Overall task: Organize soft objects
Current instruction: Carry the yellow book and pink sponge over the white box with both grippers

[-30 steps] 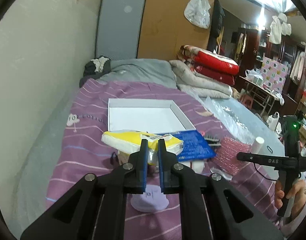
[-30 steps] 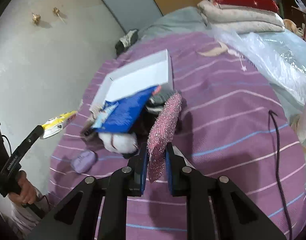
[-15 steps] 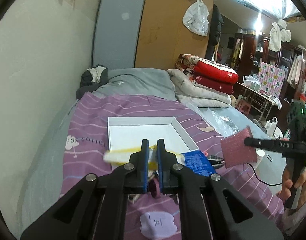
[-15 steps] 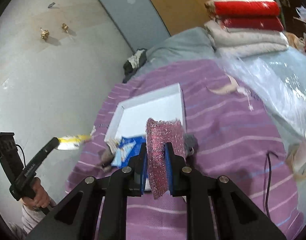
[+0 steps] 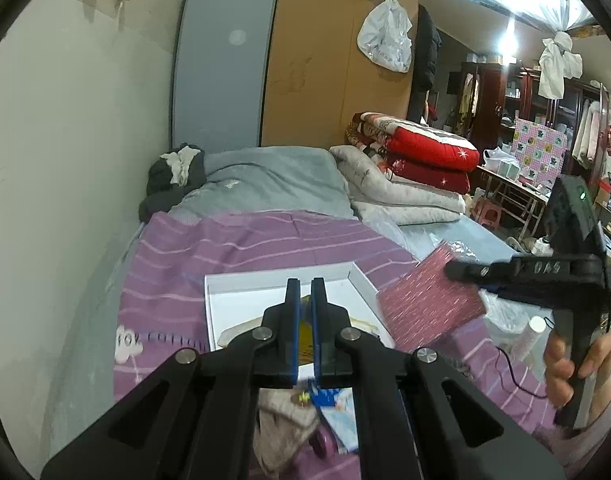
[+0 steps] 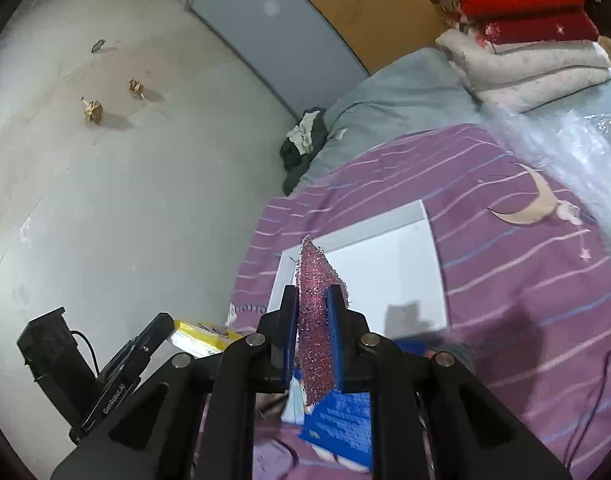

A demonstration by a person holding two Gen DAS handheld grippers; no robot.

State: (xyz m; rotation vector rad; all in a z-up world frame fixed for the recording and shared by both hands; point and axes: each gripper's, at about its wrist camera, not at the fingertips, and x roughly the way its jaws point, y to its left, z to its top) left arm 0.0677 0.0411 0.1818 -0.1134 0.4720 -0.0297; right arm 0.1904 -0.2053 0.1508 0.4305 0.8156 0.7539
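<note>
My left gripper (image 5: 305, 285) is shut on a yellow soft packet (image 5: 305, 338), whose pale ends stick out on both sides, and holds it over the near edge of the white tray (image 5: 225, 292) on the purple striped bedspread. The right wrist view shows the same packet (image 6: 201, 334) at the left gripper's tip (image 6: 163, 325). My right gripper (image 6: 311, 293) is shut on a pink glittery scouring pad (image 6: 313, 320), held up in front of the tray (image 6: 405, 248). From the left wrist camera the pad (image 5: 429, 300) hangs at the tray's right side.
A blue packet (image 6: 341, 420), a beige cloth (image 5: 281, 416) and other small items lie on the bedspread below the grippers. Folded red and white quilts (image 5: 421, 160) and a grey blanket (image 5: 273, 180) fill the far end. A wall runs along the left. Black cable (image 6: 601, 392) lies right.
Both grippers have risen and moved forward from the pile toward the tray, the left carrying the yellow packet, the right carrying the pink pad. The pile has dropped toward the bottom of both views.
</note>
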